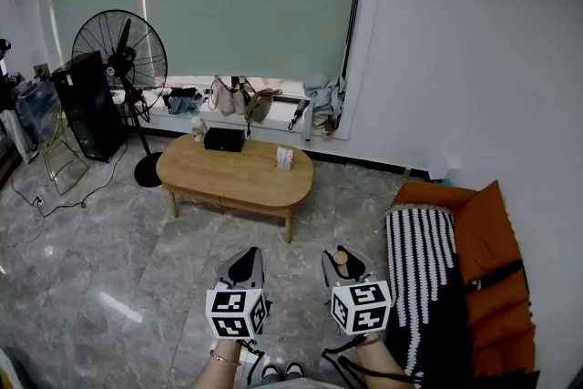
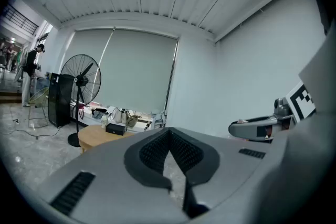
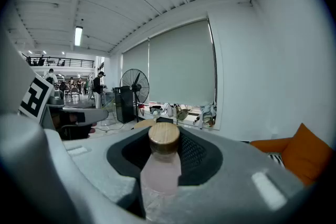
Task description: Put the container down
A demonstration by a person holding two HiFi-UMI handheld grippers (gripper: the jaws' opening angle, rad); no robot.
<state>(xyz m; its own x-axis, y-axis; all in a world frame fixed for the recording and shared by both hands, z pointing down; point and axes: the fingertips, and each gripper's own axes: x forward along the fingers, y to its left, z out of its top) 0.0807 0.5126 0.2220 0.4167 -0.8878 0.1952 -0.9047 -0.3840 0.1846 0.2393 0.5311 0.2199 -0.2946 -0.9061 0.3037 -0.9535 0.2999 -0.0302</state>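
The container (image 3: 163, 168) is a pale pink see-through bottle with a round wooden lid (image 3: 164, 138). My right gripper (image 3: 165, 139) is shut on it and holds it upright between the black pads. In the head view its lid (image 1: 341, 258) shows at the tip of the right gripper (image 1: 344, 265), held in the air above the floor. My left gripper (image 1: 244, 269) hangs beside it, to the left. Its pads (image 2: 152, 152) meet, with nothing between them. The wooden oval coffee table (image 1: 246, 180) stands a few steps ahead of both grippers.
On the table are a black box (image 1: 224, 138), a small white box (image 1: 284, 158) and a small figure (image 1: 197, 128). A standing fan (image 1: 120, 59) and a black cabinet (image 1: 89, 105) stand at the left. An orange sofa (image 1: 487, 250) with a striped blanket (image 1: 421, 269) is at the right. The floor is grey tile (image 1: 109, 287).
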